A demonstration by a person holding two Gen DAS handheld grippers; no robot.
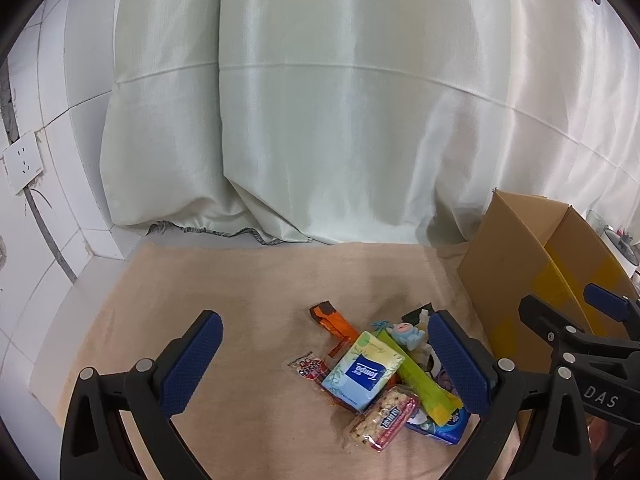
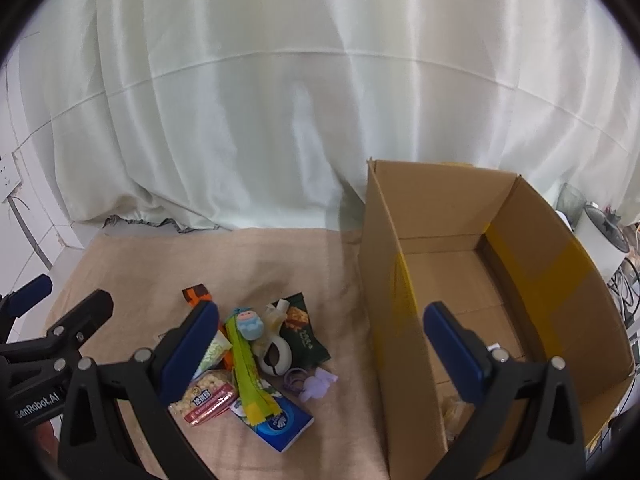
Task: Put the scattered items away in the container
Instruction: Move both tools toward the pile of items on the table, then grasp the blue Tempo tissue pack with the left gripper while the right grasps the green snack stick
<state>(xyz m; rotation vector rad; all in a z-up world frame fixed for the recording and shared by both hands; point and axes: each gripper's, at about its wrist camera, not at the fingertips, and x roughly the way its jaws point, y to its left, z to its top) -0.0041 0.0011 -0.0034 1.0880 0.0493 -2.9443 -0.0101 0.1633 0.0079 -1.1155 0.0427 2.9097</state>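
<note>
Both tongs stand wide apart and hold nothing. The left tongs [image 1: 326, 364] hang above the pile, with the tissue pack [image 1: 362, 376] between the pads; the right tongs [image 2: 320, 354] straddle the near wall of the box [image 2: 560, 280], one pad over the pile, one over the box.

The items lie heaped on the beige cloth [image 1: 240, 288], at 9 o'clock from the box. The green stick [image 2: 246, 364] lies across the blue pack [image 2: 280, 424] and the cereal bar [image 2: 206, 398], so a grasp there may drag neighbours or take two at once. The thin wrappers may slip from the pads. The two tongs are close and can collide. The box seems light; a push may shift it.
</note>
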